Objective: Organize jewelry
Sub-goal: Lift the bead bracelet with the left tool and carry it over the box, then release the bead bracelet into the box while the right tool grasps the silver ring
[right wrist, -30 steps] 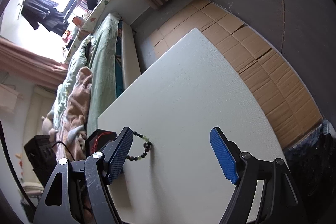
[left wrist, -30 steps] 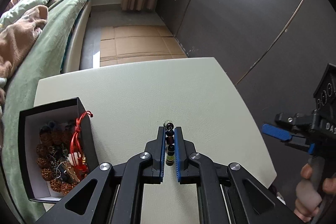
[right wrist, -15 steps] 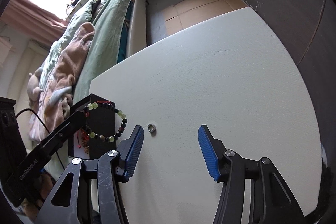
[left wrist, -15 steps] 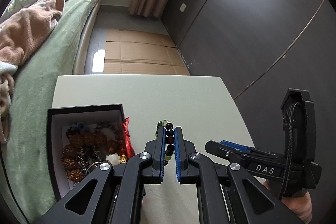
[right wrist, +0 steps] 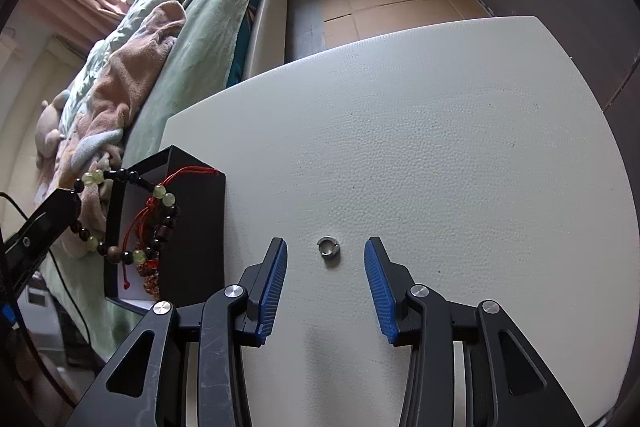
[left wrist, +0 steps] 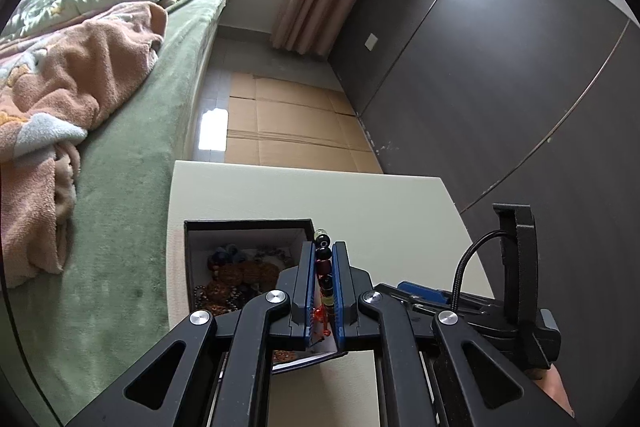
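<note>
- Left hand-held gripper clamps dark-and-green beaded bracelet, dangling above open black jewelry box on the left.
- Right hand-held gripper open; small silver ring on white tabletop lies centred just beyond its tips.

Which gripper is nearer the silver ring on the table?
Right. The right gripper is open with the silver ring between its fingertips; the left gripper holds the beaded bracelet over the black box.
</note>
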A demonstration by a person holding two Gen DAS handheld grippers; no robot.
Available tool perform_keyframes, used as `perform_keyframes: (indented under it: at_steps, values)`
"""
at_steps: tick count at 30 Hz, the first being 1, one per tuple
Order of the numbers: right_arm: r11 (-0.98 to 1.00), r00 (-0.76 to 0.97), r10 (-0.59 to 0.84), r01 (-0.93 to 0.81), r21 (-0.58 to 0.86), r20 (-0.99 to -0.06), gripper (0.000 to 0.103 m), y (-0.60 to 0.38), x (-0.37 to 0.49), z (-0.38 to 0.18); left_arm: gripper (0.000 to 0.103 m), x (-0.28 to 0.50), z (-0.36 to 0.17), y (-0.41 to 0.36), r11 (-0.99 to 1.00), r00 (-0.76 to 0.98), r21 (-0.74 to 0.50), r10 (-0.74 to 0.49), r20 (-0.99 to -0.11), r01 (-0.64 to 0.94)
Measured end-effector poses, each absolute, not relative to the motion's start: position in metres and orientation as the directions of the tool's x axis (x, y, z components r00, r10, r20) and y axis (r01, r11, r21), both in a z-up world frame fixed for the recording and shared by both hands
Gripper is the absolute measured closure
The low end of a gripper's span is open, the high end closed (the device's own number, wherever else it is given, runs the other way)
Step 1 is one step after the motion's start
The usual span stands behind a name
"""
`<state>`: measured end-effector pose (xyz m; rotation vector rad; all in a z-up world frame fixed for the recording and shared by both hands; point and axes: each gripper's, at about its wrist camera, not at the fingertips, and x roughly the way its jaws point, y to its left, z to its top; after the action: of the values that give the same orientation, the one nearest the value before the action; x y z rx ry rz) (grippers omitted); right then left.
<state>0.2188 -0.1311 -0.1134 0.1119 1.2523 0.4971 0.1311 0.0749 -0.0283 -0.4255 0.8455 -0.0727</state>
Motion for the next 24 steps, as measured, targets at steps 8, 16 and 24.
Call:
perform_keyframes:
  at_steps: [8, 16, 24]
  values:
    - [0.919, 0.272, 0.286, -0.349, 0.183, -0.919, 0.062, -0.109, 0.212, -0.119, 0.095, 0.123, -0.031, 0.095, 0.911, 0.667, -0.384, -0.193, -0.720, -0.150]
    - [0.917, 0.335, 0.179, -0.397, 0.034, -0.925, 0.089, -0.092, 0.202, -0.118, 0.095, 0.123, -0.032, 0.099, 0.894, 0.664, -0.431, -0.249, -0.705, -0.123]
    - [0.921, 0.278, 0.301, -0.333, 0.202, -0.912, 0.090, -0.111, 0.214, -0.115, 0.089, 0.128, -0.041, 0.108, 0.871, 0.620, -0.463, -0.274, -0.735, -0.165]
